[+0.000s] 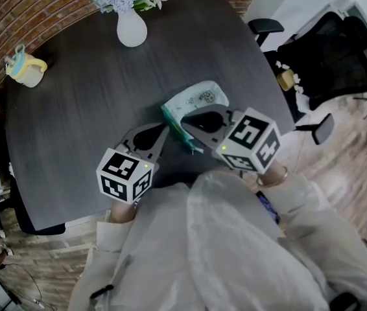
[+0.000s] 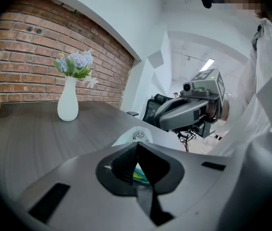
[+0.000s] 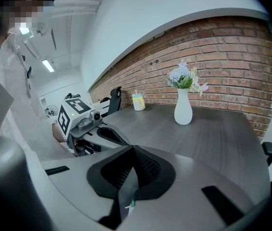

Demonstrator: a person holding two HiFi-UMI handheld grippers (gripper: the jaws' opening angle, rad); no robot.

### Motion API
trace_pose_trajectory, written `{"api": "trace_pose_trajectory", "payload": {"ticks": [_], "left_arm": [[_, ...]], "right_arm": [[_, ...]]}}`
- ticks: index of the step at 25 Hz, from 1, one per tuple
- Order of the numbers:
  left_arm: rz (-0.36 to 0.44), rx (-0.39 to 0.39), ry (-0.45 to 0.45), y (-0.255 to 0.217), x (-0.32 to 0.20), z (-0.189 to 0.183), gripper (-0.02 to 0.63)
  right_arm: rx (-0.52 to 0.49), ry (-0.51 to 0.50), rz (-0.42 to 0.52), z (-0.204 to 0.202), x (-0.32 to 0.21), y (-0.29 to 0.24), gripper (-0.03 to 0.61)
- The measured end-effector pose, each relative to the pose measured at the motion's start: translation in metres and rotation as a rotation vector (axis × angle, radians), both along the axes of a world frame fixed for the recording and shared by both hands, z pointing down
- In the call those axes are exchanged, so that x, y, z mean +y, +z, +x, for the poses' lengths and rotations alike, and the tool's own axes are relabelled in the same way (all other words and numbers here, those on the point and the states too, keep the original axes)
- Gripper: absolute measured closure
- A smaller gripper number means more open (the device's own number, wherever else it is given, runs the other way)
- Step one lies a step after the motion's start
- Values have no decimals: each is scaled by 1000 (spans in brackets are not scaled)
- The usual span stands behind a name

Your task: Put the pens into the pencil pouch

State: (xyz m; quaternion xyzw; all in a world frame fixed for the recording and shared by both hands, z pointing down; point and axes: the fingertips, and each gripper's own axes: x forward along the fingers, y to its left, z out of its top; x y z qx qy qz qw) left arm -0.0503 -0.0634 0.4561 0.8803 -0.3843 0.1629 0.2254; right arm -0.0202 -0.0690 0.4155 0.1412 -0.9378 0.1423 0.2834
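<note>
1. Two hand-held grippers meet over the pencil pouch (image 1: 200,97), which sits near the front edge of the dark bench (image 1: 80,109). The left gripper (image 1: 165,132) has its jaws clenched on the pouch's teal edge. The right gripper (image 1: 185,123) has its jaws pressed together, with a white-and-green sliver in the gap that is probably the pouch's rim or zip.
2. Both holds look thin. A tug from either side could pull the fabric free, and the mouth would then fall shut.
3. An uneven pull could twist the pouch or drag it over the bench's front edge, close to the person's sleeve.
4. With both grippers busy on the pouch, neither is free to fetch a pen; letting go could cost the opening.
5. No pen shows in any view. They may be inside the pouch or under the grippers, but that cannot be told.
6. The grippers cover the pouch's mouth, so whether it is open or zipped is unclear. What exactly the right jaws pinch is too small to make out.
7. The vase (image 1: 131,30) and the cup (image 1: 26,69) stand well apart from the work.
</note>
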Motion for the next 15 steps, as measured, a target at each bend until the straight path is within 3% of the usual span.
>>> {"api": "trace_pose_trajectory", "payload": {"ticks": [15], "left_arm": [[-29,17,12,7,-2,4,607]], "right_arm": [[11,38,-6,6,-5,7,574]]}}
